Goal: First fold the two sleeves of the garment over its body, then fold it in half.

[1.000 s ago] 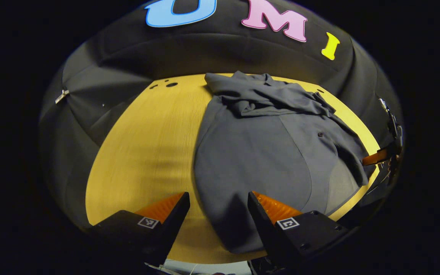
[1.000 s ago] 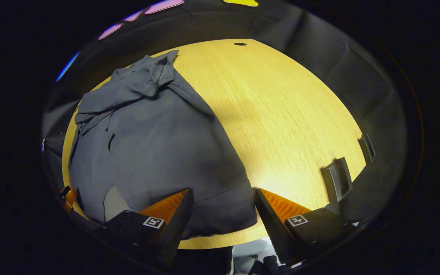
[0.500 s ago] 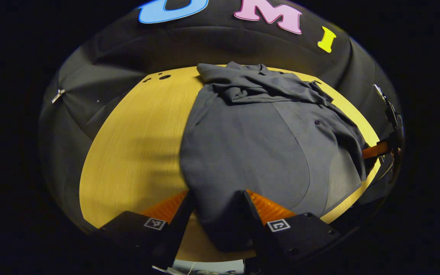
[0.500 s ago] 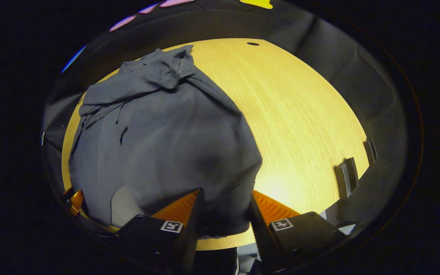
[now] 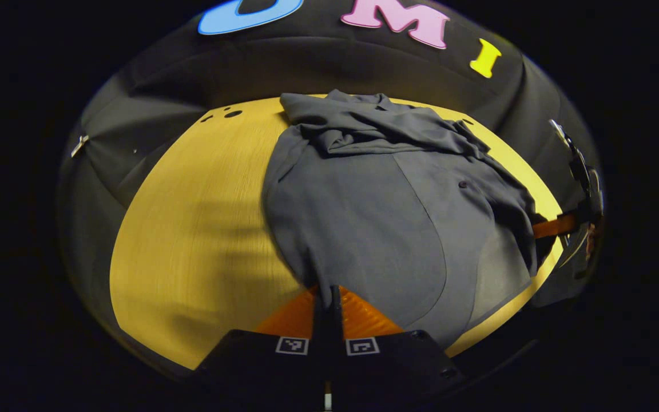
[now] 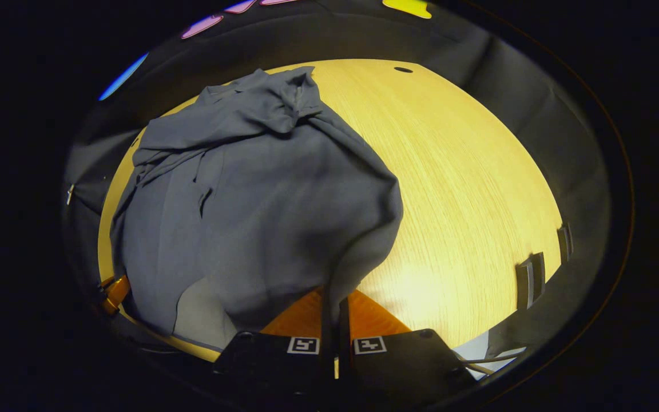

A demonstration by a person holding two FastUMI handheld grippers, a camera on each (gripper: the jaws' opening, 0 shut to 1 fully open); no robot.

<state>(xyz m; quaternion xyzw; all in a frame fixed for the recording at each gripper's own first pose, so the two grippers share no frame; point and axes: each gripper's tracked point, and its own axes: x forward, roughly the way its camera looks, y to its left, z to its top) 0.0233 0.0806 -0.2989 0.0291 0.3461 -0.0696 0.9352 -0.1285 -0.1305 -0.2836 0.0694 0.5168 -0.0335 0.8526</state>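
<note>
Both hand-held grippers, left (image 5: 327,297) and right (image 6: 334,300), had snapped closed on the near hem corners of the grey garment (image 5: 375,212) lying on the counter (image 5: 192,229), ready to fold it in half.

Nothing legible to report. No word, number or brand mark on the shirt (image 5: 364,217) or the table (image 5: 192,229). Small square black-and-white coded tags (image 5: 292,345) on the near ends of both fingers of the left gripper (image 5: 328,292), one per finger, side by side; the same pair on the right gripper (image 6: 335,297). Block patterns, not letters or digits.
</note>
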